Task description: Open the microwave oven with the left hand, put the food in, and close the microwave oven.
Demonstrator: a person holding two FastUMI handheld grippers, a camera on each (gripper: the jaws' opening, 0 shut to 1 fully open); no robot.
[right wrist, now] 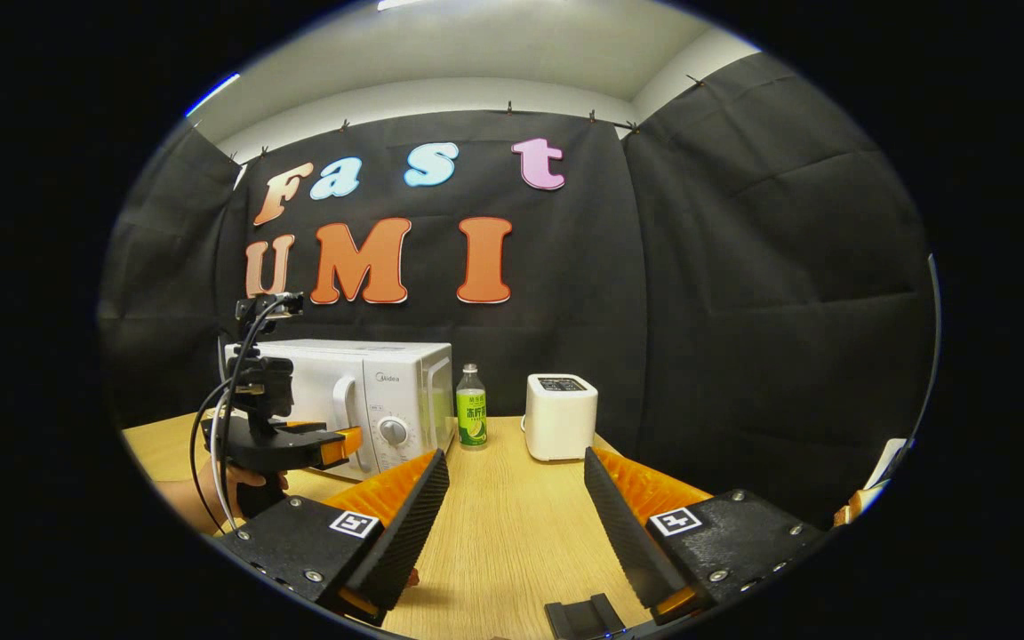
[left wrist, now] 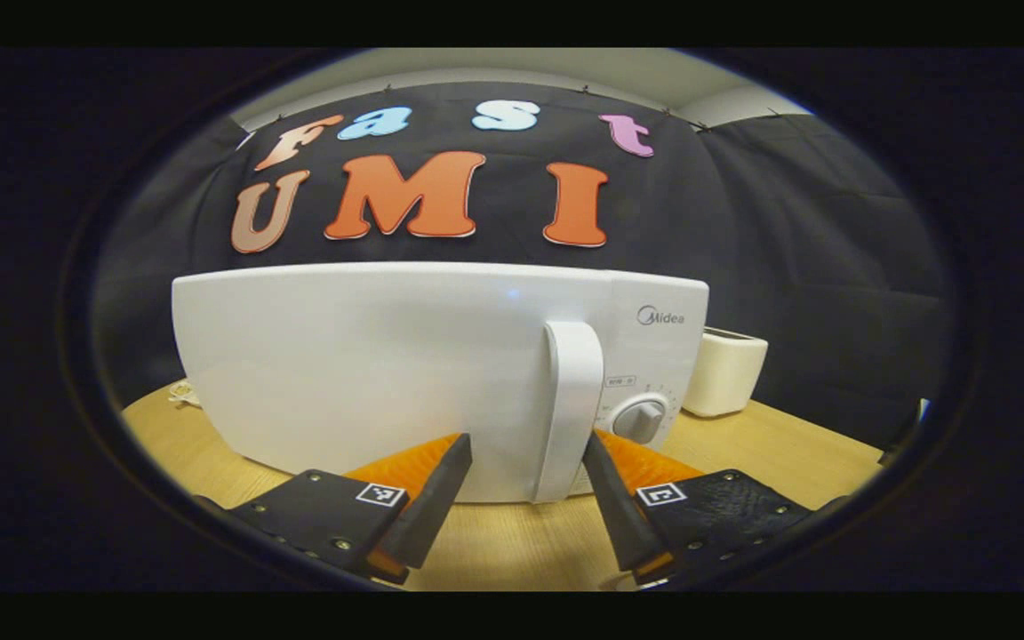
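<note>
A: The microwave (left wrist: 405, 373) sits shut on the table (left wrist: 512, 542), with the left gripper (left wrist: 527, 462) just before its handle (left wrist: 570, 409), jaws apart.

B: And the right gripper (right wrist: 516, 480)?

A: Jaws apart, empty. Risk: closing off-centre could slip off the handle and drag the whole oven.

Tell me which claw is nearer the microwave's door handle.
Left. The left claw sits open just before the door handle; the right claw hangs back over the table, open.
</note>
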